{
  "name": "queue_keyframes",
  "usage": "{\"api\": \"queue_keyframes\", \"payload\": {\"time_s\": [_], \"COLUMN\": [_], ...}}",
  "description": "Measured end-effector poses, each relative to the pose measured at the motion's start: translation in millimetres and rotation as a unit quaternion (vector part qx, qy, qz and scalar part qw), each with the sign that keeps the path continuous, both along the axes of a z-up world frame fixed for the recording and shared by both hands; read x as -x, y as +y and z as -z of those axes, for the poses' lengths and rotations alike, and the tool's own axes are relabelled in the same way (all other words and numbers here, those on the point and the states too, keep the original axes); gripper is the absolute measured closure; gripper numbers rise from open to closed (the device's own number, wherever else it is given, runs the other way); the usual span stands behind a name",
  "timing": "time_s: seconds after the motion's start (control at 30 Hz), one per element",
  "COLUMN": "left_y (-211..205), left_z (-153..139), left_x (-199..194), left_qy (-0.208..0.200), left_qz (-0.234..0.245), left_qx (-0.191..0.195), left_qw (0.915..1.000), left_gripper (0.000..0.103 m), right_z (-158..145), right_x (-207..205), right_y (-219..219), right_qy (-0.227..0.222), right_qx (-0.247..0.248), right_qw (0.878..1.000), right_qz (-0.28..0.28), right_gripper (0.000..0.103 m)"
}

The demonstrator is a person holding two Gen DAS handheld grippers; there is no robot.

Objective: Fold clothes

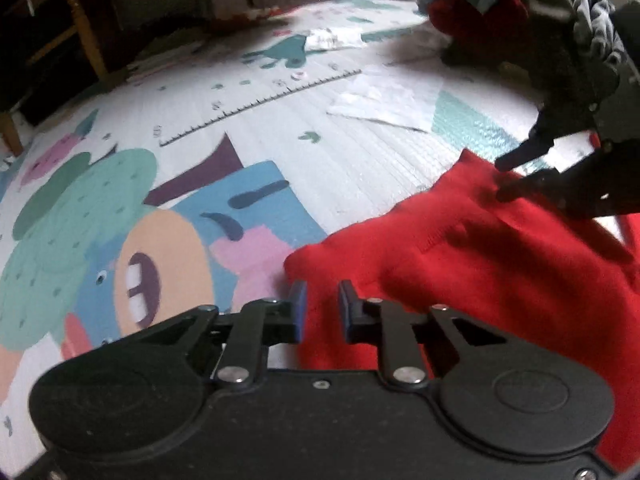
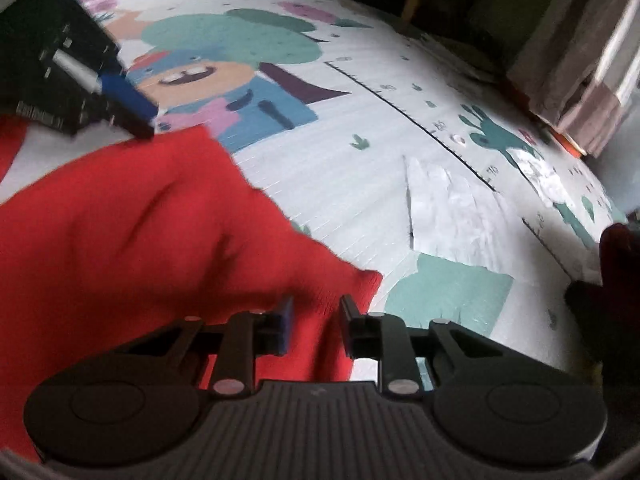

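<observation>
A red garment lies spread on a cartoon-printed play mat. My left gripper is open, its fingers straddling the garment's near left corner. My right gripper is open, its fingers straddling another corner of the red garment. The right gripper also shows in the left wrist view, low over the garment's far edge. The left gripper shows in the right wrist view at the garment's far corner.
A pile of clothes, red, grey and blue, sits at the mat's far right. White paper sheets lie on the mat. A wooden chair leg stands at the far left. A dark cloth lies at the right edge.
</observation>
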State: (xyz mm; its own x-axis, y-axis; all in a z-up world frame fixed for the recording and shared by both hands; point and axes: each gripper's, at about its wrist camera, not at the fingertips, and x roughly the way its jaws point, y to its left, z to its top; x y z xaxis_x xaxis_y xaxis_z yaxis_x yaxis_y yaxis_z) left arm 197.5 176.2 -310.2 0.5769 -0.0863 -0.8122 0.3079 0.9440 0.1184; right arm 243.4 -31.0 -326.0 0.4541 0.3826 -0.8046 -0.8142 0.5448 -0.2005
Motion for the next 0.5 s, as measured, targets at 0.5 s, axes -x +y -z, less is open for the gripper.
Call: {"api": "queue_keyframes", "payload": {"time_s": [0.5], "left_y": [-8], "left_z": [-5], "left_x": [33], "left_qy": [0.013], "left_qz": [0.039], "left_qx": [0.013], "left_qw": [0.9991], "left_gripper": [0.086], "right_z": [7], "right_x": [22], "right_y": [-23], "right_qy": [-0.001], "right_qx": [0.017], "right_qw": [0.998], "right_qz": [-0.061], "right_gripper": [0.081]}}
